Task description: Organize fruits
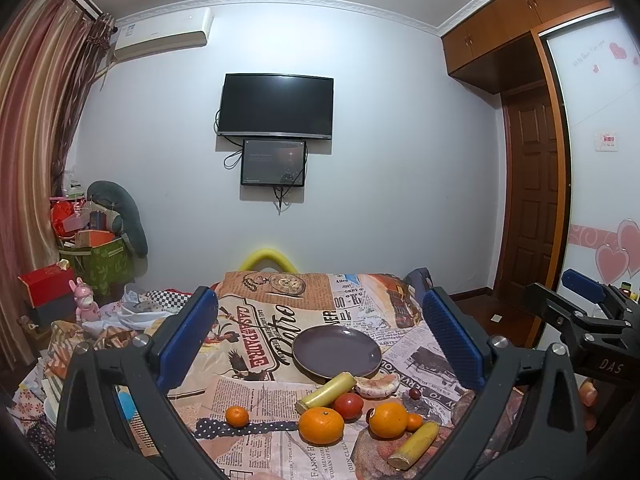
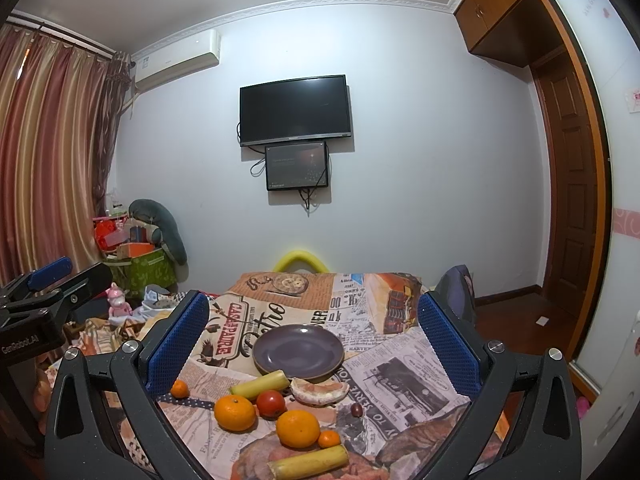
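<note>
An empty dark purple plate (image 1: 337, 350) (image 2: 298, 349) sits mid-table on a newspaper-print cloth. In front of it lie two big oranges (image 1: 321, 425) (image 1: 388, 420), small tangerines (image 1: 237, 416) (image 1: 414, 422), a red tomato (image 1: 348, 405), two yellow-green stalk pieces (image 1: 328, 390) (image 1: 414, 444), a peeled pomelo piece (image 1: 377, 385) and a dark grape (image 1: 415, 393). The same fruits show in the right wrist view, with an orange (image 2: 298, 428) nearest. My left gripper (image 1: 320, 344) and right gripper (image 2: 312, 344) are both open and empty, held above and short of the fruit.
The right gripper body (image 1: 580, 320) shows at the left view's right edge, the left one (image 2: 44, 300) at the right view's left edge. Clutter, boxes and a pink toy (image 1: 86, 300) lie left of the table. A wardrobe and door (image 1: 532, 208) stand right.
</note>
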